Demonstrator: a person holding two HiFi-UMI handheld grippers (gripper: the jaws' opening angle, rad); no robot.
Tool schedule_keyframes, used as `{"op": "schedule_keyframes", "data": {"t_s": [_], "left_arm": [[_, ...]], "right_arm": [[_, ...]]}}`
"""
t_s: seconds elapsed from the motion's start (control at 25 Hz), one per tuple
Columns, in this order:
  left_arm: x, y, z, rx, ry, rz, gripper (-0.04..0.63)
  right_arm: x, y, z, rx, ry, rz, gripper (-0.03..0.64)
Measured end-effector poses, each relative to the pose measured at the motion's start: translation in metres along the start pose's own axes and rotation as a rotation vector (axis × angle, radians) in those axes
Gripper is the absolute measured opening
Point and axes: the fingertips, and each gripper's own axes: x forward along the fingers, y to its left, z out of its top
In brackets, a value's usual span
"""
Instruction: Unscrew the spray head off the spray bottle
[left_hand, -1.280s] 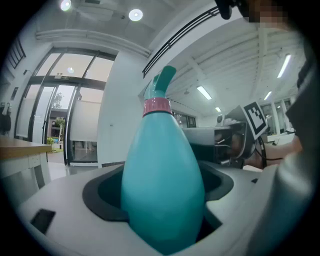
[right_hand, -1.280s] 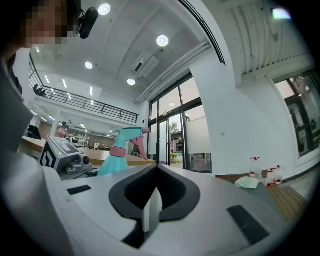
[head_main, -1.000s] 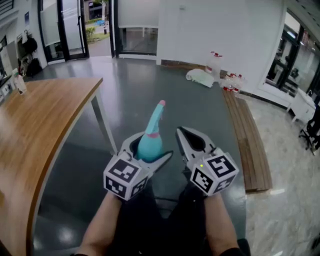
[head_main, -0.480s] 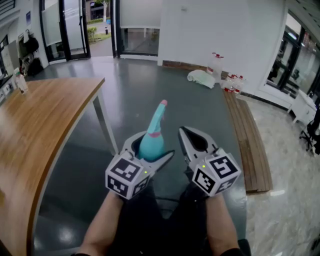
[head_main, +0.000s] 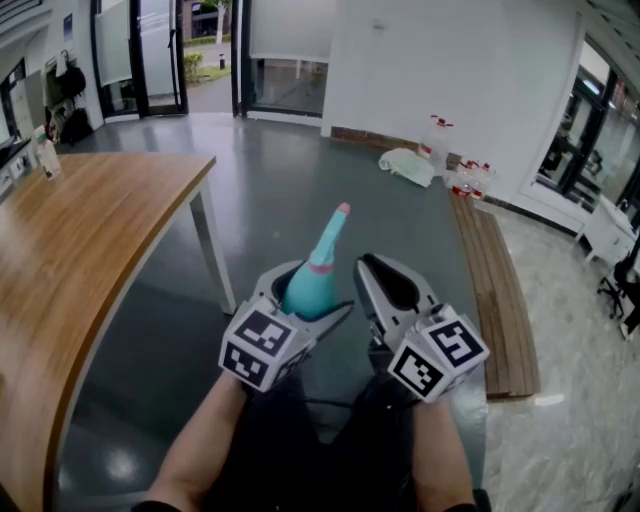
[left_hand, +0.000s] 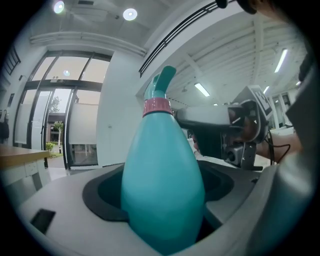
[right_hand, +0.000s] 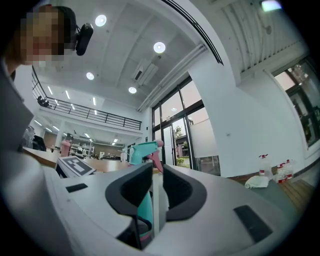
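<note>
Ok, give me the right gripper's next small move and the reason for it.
Probably open the right gripper wider and bring it across onto the spray head, above the pink collar. The left gripper is clamped on the spray bottle, while the right jaws, which have just been opening, stand only narrowly apart with nothing between them, beside the bottle.

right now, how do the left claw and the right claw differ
The left claw is shut on the teal spray bottle, with its jaws spread wide around the body. The right claw holds nothing, and its jaws have just been opening to a thin gap. The left claw carries the bottle. The right claw sits beside it, not gripping it. Both point forward, side by side.
</note>
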Motion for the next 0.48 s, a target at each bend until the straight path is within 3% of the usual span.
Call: {"op": "schedule_keyframes", "data": {"t_s": [0.04,0.2,0.48], "left_arm": [[0.001,0.000,0.000,-0.001,-0.002,0.001,0.414],[0.004,0.002,0.001,0.001,-0.006,0.020,0.414],[0.004,0.000,0.008,0.073,-0.029,0.083,0.414]], "right_arm": [[0.000,0.004,0.003,0.014,-0.006,0.025,0.092],[0.007,0.020,0.008,0.060,0.008,0.120,0.167],[0.025,0.039,0.000,0.033,0.058,0.143,0.181]]}}
